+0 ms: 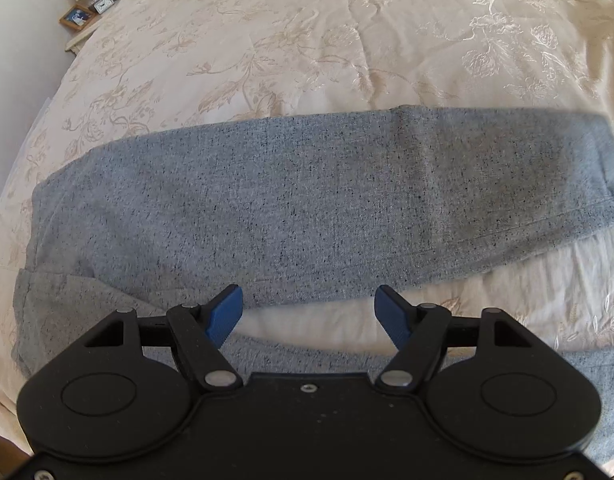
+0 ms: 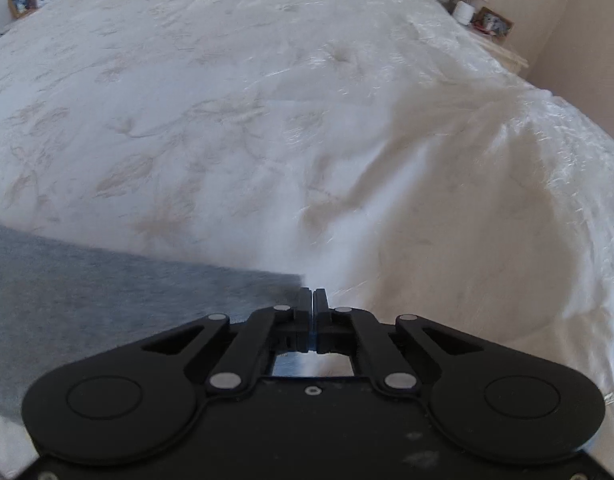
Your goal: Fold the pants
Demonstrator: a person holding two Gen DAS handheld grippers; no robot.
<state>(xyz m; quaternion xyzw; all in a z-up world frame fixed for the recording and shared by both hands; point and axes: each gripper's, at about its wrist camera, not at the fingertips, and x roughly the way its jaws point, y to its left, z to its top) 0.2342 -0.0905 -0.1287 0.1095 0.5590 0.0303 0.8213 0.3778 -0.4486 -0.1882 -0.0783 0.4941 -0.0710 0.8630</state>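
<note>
Left wrist view: speckled grey knit pants [image 1: 307, 200] lie across the cream floral bedspread [image 1: 267, 40]; the left gripper [image 1: 309, 312] gapes, holding nothing. Right gripper [image 2: 314, 294] is closed, apparently pinching the hem corner. Lift evenly, keeping edges aligned.

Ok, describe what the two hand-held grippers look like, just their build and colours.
Both are matte black plastic with two round housings, angular linkage bars and silver pivot pins. The left hand-held gripper has ribbed blue pads on its fingers. The right hand-held gripper shows black finger backs. No cables, sleeves or markings visible.
</note>
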